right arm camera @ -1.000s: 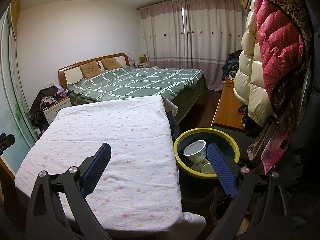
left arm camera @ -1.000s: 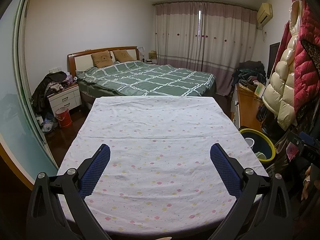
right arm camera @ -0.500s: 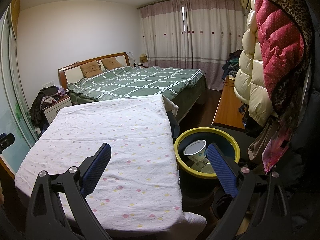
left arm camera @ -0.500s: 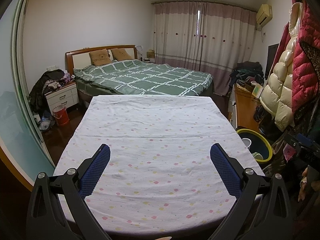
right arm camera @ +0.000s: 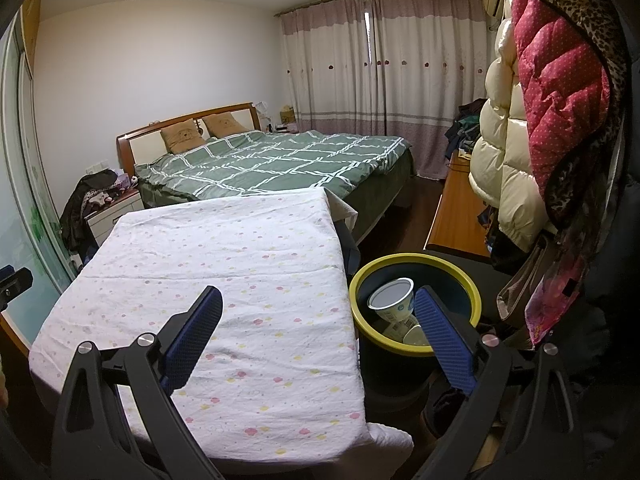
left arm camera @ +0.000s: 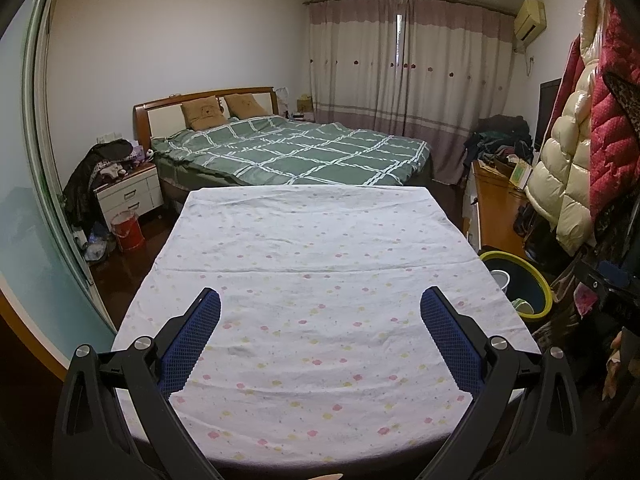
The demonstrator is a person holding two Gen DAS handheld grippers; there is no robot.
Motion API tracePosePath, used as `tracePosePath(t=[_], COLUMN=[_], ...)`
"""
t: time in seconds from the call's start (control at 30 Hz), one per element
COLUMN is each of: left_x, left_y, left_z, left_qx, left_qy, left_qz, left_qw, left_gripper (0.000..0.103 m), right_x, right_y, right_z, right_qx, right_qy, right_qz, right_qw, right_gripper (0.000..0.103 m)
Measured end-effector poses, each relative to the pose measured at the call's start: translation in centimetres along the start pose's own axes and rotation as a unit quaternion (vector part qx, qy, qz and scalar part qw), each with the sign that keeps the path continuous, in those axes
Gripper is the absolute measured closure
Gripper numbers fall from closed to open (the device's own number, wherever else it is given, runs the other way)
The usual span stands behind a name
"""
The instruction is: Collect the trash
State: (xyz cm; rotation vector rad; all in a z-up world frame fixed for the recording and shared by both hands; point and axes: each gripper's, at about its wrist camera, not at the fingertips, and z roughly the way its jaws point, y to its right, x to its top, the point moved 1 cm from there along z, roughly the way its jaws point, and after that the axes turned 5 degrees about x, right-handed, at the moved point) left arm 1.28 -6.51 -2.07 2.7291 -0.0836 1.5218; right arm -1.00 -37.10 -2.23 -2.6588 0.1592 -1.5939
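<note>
Ahead of me stands a wooden-framed bed with a green checked quilt against a plain white wall. Drawn pale curtains with pink bands cover the far side, a white bedside cabinet sits left, and the floor is dark glossy wood.

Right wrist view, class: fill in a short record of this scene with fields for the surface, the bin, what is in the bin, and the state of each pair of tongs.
surface: table under a white flowered cloth, nothing lying on it
bin: dark bin with yellow rim, on the floor at the table's right edge
bin contents: white paper cup lying tilted, plus other cups below it
right tongs: open, holding nothing, one finger over the cloth, the other in front of the bin
left tongs: open, holding nothing, above the cloth
</note>
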Motion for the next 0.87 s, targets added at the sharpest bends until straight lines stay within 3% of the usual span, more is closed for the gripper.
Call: tracePosePath(t=[0.6, 0.73, 0.87], left_x=[-0.2, 0.2, 0.7], left_y=[0.0, -0.2, -1.2], left_z=[0.8, 2.9, 7.6], left_qx=[-0.017, -0.014, 0.021], left_qy=[-0.007, -0.031, -0.046], left_qz=[0.0, -0.001, -0.002], left_qw=[0.9998, 0.9994, 0.9987], left_gripper=[0.005, 0.005, 0.005], right_x=[-0.2, 0.7, 1.6], right_y=[-0.1, -0.7, -2.1], right_z=[0.5, 2.6, 7.7], right_qx=[0.007, 0.021, 0.053], right_qy=[-0.006, -0.019, -0.066], right_qz=[-0.003, -0.014, -0.017], right_qw=[1.0, 1.0, 0.996], right_gripper=[0.011, 0.007, 0.007])
